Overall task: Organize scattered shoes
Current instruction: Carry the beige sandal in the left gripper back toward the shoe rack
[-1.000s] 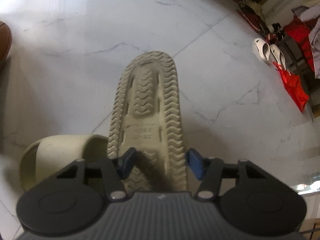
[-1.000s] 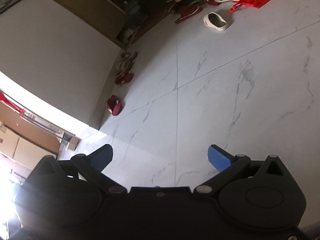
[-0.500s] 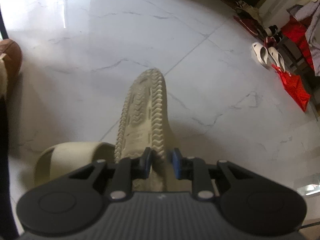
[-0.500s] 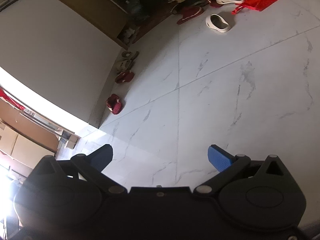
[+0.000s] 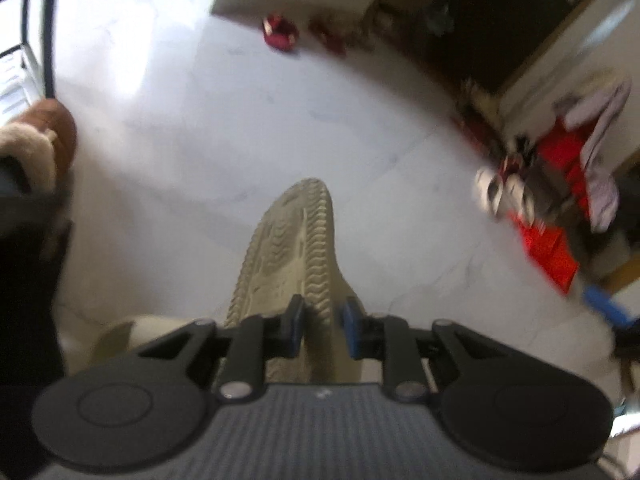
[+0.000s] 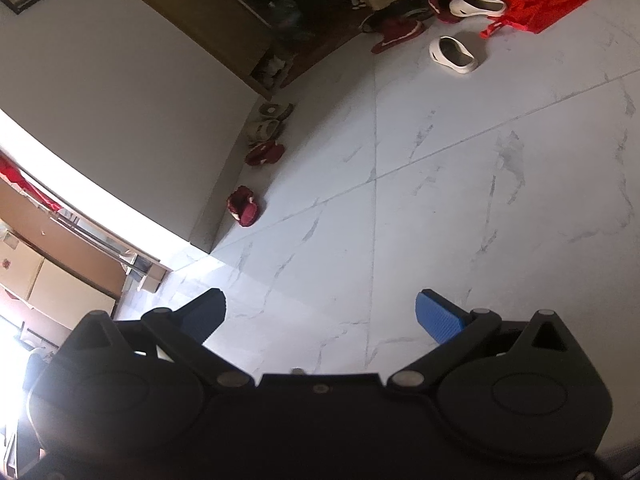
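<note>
My left gripper (image 5: 320,330) is shut on the edge of a beige slipper (image 5: 290,248), sole facing me, toe pointing away, lifted off the white marble floor. Its beige mate (image 5: 120,332) lies low on the left, mostly hidden by the gripper body. My right gripper (image 6: 320,316) is open and empty above the floor. White slippers (image 6: 454,56) and red slippers (image 6: 243,211) lie scattered far off in the right wrist view; white slippers (image 5: 500,196) and a red slipper (image 5: 280,32) also show in the left wrist view.
A brown fur-lined boot (image 5: 40,140) is at the left edge. A red bag (image 6: 536,0) and a shoe pile lie by a dark doorway. A grey wall (image 6: 120,100) with more slippers (image 6: 264,128) at its foot runs on the left.
My left gripper closed on the beige slipper and raised and tilted it, so more of the room shows. The right gripper stayed open and drifted slightly.
</note>
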Demonstrator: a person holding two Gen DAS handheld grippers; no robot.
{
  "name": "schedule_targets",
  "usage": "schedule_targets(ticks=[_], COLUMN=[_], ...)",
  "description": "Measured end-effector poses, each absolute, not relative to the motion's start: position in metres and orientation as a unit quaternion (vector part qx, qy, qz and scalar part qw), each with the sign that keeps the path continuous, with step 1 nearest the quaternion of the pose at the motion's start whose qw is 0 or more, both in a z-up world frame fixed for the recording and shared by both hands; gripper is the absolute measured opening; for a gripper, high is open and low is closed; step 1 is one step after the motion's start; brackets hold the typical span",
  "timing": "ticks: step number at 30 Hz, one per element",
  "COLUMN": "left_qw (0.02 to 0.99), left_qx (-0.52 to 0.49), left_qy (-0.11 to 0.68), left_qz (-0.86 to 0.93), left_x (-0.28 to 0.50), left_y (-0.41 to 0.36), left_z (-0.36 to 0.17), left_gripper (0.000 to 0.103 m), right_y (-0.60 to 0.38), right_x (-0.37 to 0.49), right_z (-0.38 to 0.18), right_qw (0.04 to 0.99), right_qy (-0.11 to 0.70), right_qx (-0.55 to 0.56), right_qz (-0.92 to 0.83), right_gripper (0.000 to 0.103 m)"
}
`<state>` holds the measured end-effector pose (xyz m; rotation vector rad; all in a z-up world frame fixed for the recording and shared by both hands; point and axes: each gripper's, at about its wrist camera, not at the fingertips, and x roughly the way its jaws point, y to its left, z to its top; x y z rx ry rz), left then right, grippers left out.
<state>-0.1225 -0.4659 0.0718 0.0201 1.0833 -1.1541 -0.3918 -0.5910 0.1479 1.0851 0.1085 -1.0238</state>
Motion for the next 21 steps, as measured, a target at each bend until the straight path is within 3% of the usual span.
schedule_targets(ticks=[10, 21], left_qw=[0.752, 0.850], left_qx=[-0.097, -0.141], left_qy=[0.421, 0.358], left_qz=[-0.497, -0.361], left_x=[-0.047, 0.009], left_y=[-0.361, -0.170], left_z=[0.167, 0.201], left_gripper=[0.019, 0.019], right_y=[-0.558, -0.463], right_x=[-0.344, -0.225], right_z=[0.196, 0.240], right_qw=[0.783, 0.870], right_qy=[0.041, 0.076], right_qx=[0.472, 0.421], right_qz=[-0.403, -0.244], right_gripper=[0.103, 0.103])
